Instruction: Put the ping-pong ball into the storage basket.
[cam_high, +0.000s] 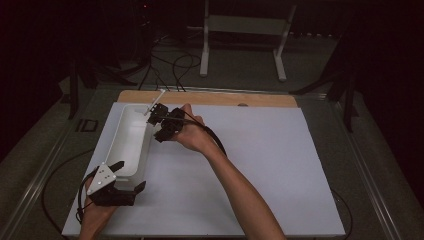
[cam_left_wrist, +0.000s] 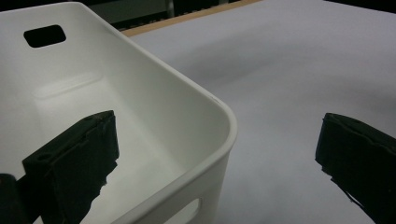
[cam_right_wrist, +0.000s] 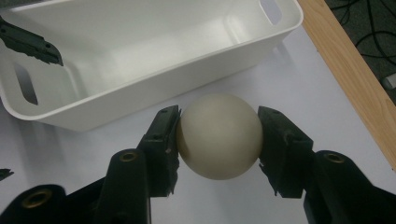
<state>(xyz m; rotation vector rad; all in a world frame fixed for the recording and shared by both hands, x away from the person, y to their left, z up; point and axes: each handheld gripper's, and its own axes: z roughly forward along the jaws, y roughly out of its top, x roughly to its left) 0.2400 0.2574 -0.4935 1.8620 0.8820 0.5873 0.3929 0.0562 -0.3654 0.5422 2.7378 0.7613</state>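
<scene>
Right hand-held gripper (cam_right_wrist: 218, 135) pinching ball (cam_right_wrist: 218, 135) beside bin (cam_right_wrist: 154, 91). Left hand-held gripper (cam_left_wrist: 219, 154) spread, straddling bin corner. Advice: lift ball clear over rim, lower inside, then release.

The high view looks forward and down over the whole worktop (cam_high: 260, 165), while both gripper views sit close and low, sharing the white bin (cam_right_wrist: 140, 100).

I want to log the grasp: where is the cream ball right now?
In the right gripper view the cream ball sits clamped between the right gripper's fingers, just above the white mat, beside the long wall of the white bin.
</scene>
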